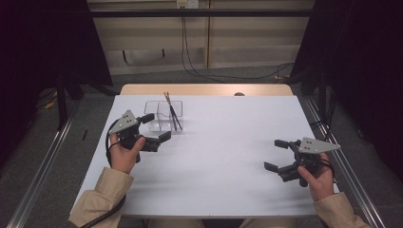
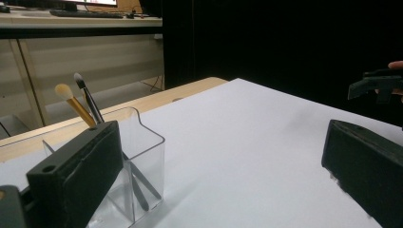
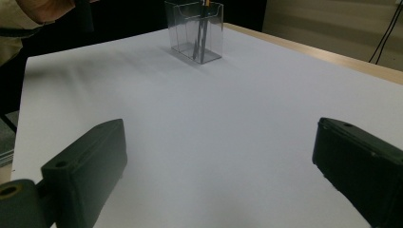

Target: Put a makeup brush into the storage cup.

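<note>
Your left gripper [image 1: 154,127] sits just beside the clear organizer [image 1: 164,115] at the table's [image 1: 228,156] far left, 2 brushes [image 1: 172,113] in it, right gripper [image 1: 275,154] well apart near-right.

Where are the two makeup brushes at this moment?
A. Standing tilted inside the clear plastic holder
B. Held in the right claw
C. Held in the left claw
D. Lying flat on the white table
A. The two brushes lean inside the clear holder, heads up above its rim, while the left claw and the right claw are both open and hold nothing.
</note>
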